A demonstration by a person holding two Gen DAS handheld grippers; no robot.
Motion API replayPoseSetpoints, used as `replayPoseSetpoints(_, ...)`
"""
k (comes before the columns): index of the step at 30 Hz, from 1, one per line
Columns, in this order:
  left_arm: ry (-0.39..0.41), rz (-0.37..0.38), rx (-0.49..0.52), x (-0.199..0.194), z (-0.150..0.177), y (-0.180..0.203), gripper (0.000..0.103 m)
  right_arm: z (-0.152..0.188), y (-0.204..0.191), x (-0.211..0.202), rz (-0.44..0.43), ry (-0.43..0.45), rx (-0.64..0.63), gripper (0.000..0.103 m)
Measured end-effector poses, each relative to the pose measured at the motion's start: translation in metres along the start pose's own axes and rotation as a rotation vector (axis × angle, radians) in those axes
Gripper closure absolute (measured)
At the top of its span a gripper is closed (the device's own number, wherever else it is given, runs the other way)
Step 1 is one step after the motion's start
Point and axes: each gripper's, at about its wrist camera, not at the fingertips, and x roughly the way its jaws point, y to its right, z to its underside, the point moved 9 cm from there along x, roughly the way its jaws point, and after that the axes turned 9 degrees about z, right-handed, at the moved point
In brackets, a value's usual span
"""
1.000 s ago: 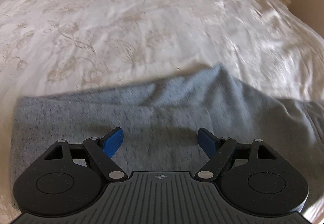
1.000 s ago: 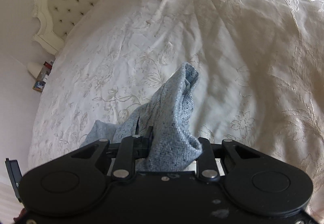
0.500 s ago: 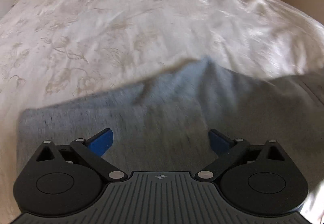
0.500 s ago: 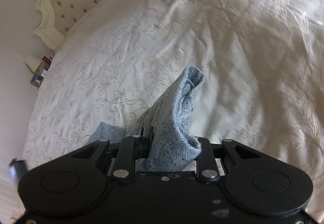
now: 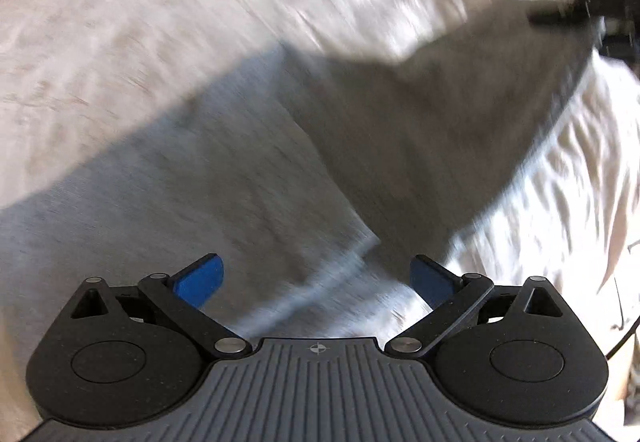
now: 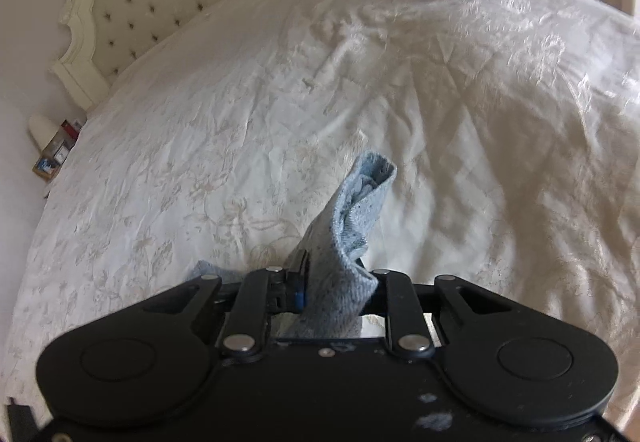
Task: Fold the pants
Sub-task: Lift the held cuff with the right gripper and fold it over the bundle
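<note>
- The pants (image 5: 248, 178) lie spread on the bed (image 5: 120, 22), a grey cloth filling the middle of the left wrist view.
- The left claw (image 5: 316, 278) hangs over them with its blue pads (image 5: 200, 278) spread about as wide as they go. Nothing is between them; cloth shows below, not gripped.
- From this claw the cloth's flat part runs from about 9 o'clock to 12 o'clock. A raised, shaded panel climbs toward 2 o'clock, up to a dark blurred shape at the frame's top right, which looks like the other claw.
- A pale folded edge (image 5: 340, 270) crosses just ahead of the left claw, at about 12 o'clock and near.
- The right claw (image 6: 332, 286) is closing on a bunch of the pants (image 6: 348, 242); the cloth sits between its jaws and sticks up past them toward 12 o'clock, over the bed's cover (image 6: 440, 122).
- So the long axis, as I judge it, runs from the left claw's near edge up to the right claw at 2 o'clock.
- The left claw is the nearer one to the flat edge, so the next grip there likely falls to it.
- The blur makes the exact hem line hard to tell.
</note>
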Motion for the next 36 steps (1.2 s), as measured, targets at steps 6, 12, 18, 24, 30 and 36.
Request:
replayPoseSetpoints(6,0.002,0.013,-0.121,0.006,-0.016,-0.039,0.002,0.008,-0.004,-0.003,0.045,0.020,0.001,0.085)
replayPoseSetpoints(12,-0.059,-0.046,-0.078,0.043,-0.008,-0.034,0.002,0.020,0.022,0.000,0.082,0.001,0.064,0.086)
replayPoseSetpoints(18,-0.120,-0.107,-0.016,0.063,-0.005,-0.028,0.001,0.021,0.029,0.004,0.038,-0.023,0.059,0.086)
replayPoseSetpoints(24,0.079,-0.160,-0.165,0.020,-0.041,-0.053,0.002,0.013,0.026,0.002,-0.012,-0.023,0.048,0.087)
replayPoseSetpoints(30,-0.033,-0.215,-0.228,0.064,-0.037,-0.082,0.000,0.008,0.003,-0.020,-0.046,0.013,-0.013,0.087)
replayPoseSetpoints(36,-0.003,-0.131,-0.191,0.038,-0.052,-0.087,0.002,0.000,-0.071,-0.063,-0.112,0.095,-0.145,0.089)
